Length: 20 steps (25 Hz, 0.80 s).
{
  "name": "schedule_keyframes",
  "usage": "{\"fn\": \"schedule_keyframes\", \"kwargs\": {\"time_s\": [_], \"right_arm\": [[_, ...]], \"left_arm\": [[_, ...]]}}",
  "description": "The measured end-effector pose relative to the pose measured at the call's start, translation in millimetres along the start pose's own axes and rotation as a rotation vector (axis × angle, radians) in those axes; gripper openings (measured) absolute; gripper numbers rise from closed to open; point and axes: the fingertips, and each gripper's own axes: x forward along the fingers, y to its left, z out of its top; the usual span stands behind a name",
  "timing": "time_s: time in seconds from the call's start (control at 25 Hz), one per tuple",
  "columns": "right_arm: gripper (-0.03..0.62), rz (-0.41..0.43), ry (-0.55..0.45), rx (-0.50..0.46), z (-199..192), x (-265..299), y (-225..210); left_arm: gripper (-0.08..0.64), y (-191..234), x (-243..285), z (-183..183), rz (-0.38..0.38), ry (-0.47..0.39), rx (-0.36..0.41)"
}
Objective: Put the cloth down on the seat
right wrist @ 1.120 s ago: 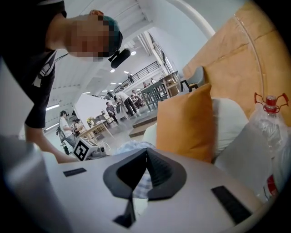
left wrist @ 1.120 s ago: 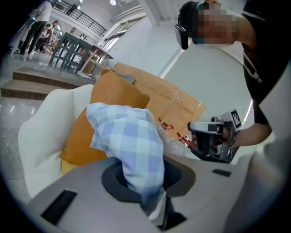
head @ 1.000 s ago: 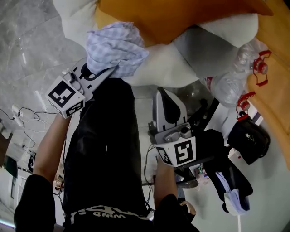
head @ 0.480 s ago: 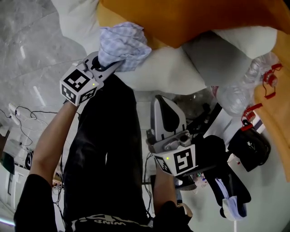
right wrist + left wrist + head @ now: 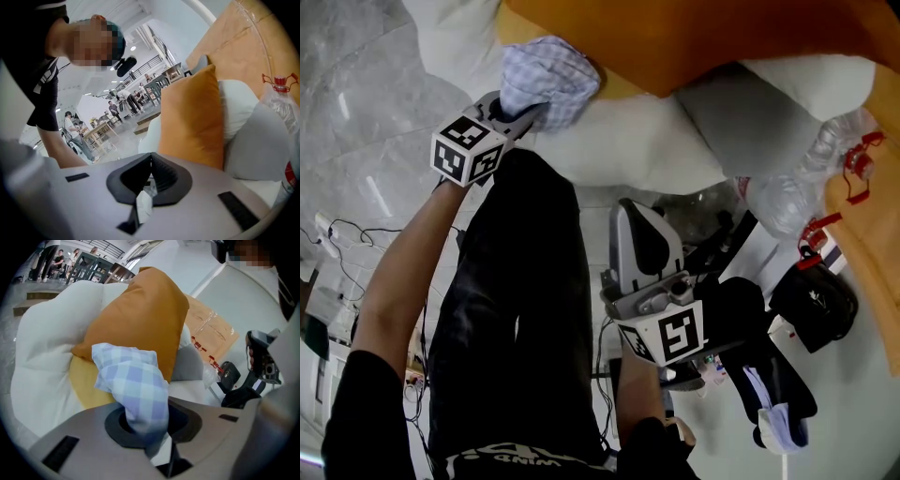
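A: Starting with the head view; gripping anything with the left hand-held gripper point(image 5: 532, 114)?

B: Pinching a bunched blue-checked cloth point(image 5: 548, 77) by its lower end; holding it at the front edge of the white seat point(image 5: 628, 145), just beside the orange cushion point(image 5: 694, 37); cannot tell whether touching the seat or hanging just above it.

A: And lower in that view?

B: Holding the right hand-held gripper point(image 5: 639, 211) well apart from the cloth, beside a dark trouser leg point(image 5: 516, 309); pointing it toward a grey cushion point(image 5: 750, 112); near a clear plastic bottle point(image 5: 783, 197) with a red cap ring, and a black bag point(image 5: 816, 300) too.

A: Moving to the left gripper view; clamped for certain?

B: Clamped, yes; squeezing the gathered end of the cloth between narrow-set jaws; rising out of them in front of the orange cushion and above a mustard-yellow pad point(image 5: 86, 385) on the seat; no clear sight of contact under the fold.

A: Finishing with the right gripper view?

B: Pressed together at the tips, with nothing between; looking past them at the orange cushion, the white seat and the grey cushion; catching the bottle at the right edge; showing people point(image 5: 75, 129) and tables point(image 5: 101, 133) far behind, small and blurred.
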Motion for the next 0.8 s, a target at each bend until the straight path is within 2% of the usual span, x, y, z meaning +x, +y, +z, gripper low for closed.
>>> {"fn": "schedule_keyframes", "kwargs": {"time_s": [0.2,0.4,0.56,0.8], "right_arm": [[0.02,0.003,0.015,0.004,-5,1,2],[0.019,0.012,0.032,0.013,-12,4,6],[0.02,0.013,0.032,0.018,-11,8,8],[0.02,0.01,0.025,0.016,-4,10,11]], "left_arm": [[0.084,16,14,-8,0.025,0.034,-0.02],[0.089,44,26,-19,0.125,0.102,-0.081],[0.092,48,28,-19,0.14,0.134,-0.061],[0.13,48,20,-14,0.174,0.121,-0.013]]}}
